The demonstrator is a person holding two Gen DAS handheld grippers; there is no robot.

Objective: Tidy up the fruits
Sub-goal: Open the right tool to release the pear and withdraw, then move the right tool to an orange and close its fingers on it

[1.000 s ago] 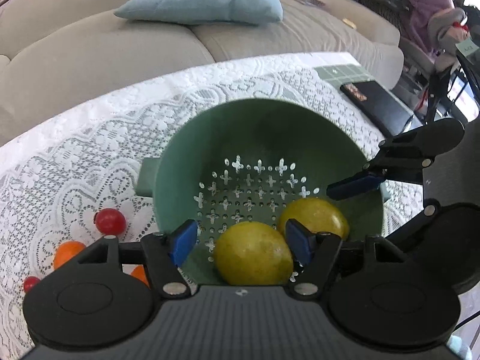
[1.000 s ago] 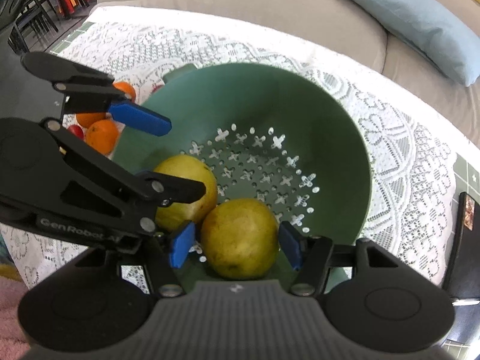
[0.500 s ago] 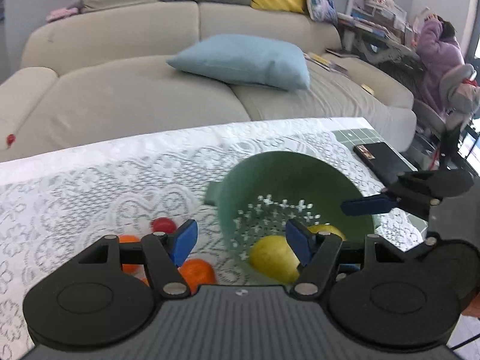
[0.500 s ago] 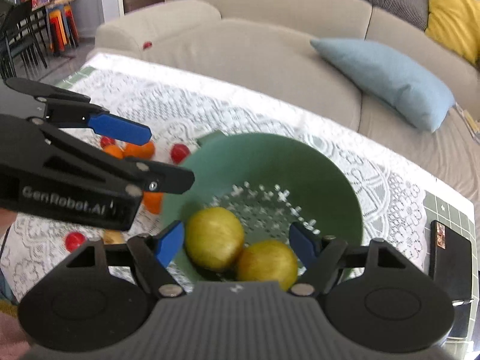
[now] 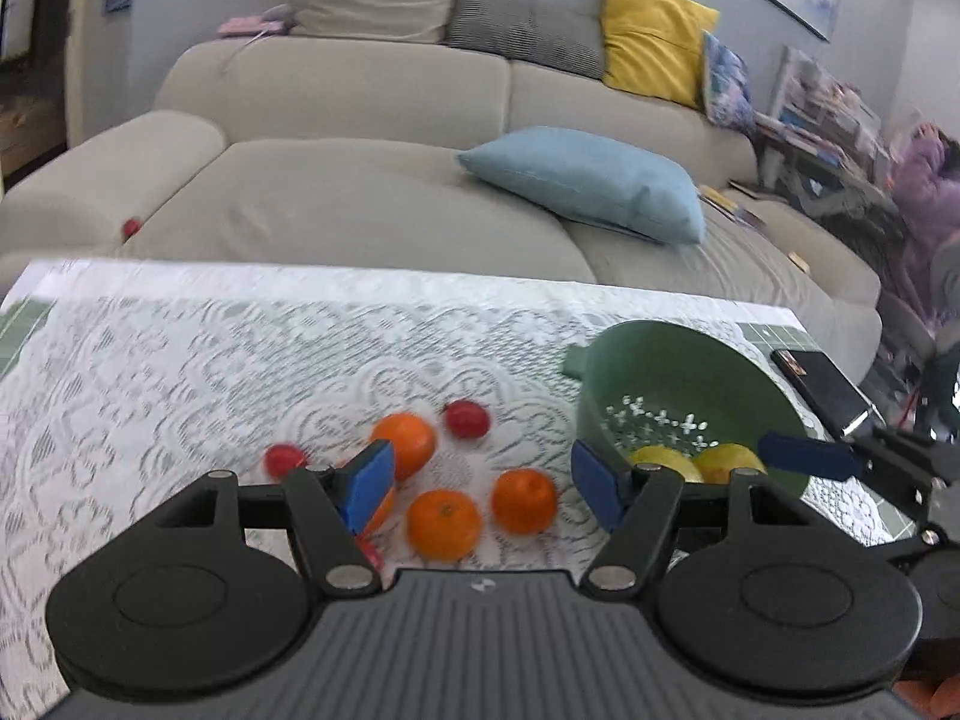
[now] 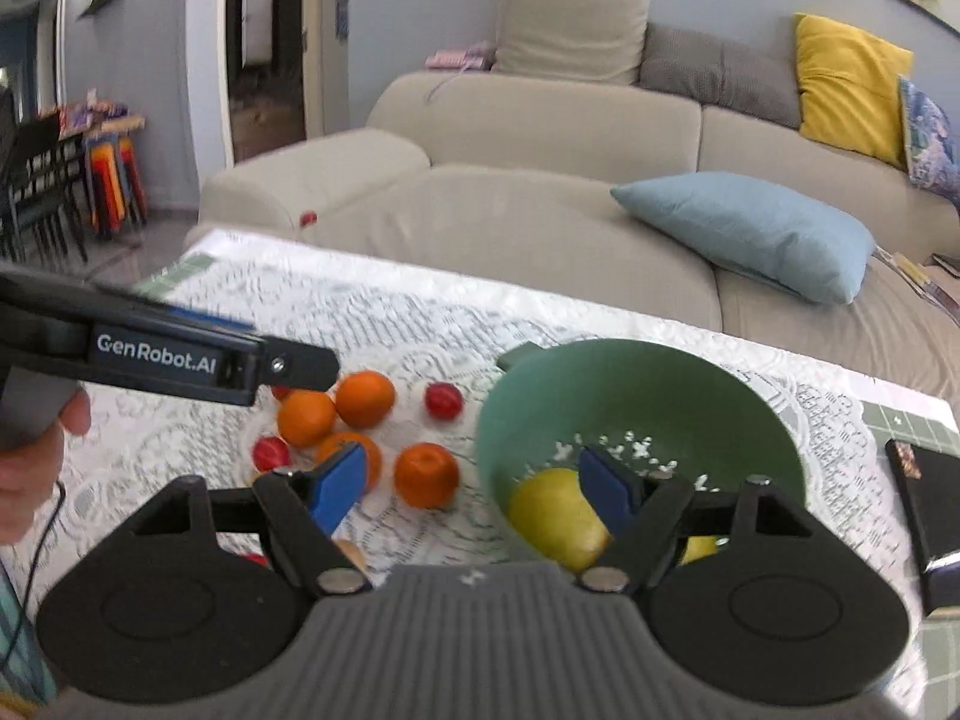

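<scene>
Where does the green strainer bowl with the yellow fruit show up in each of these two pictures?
Left wrist view: the green strainer bowl sits at right of centre, just beyond the claw's right finger.
Right wrist view: the bowl is at centre-right, partly behind the claw's right finger.
Shared landmark: the light blue pillow on the sofa behind the table.

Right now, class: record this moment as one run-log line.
left claw: open, empty | right claw: open, empty | green colander: two yellow fruits | oranges: on lace tablecloth
</scene>
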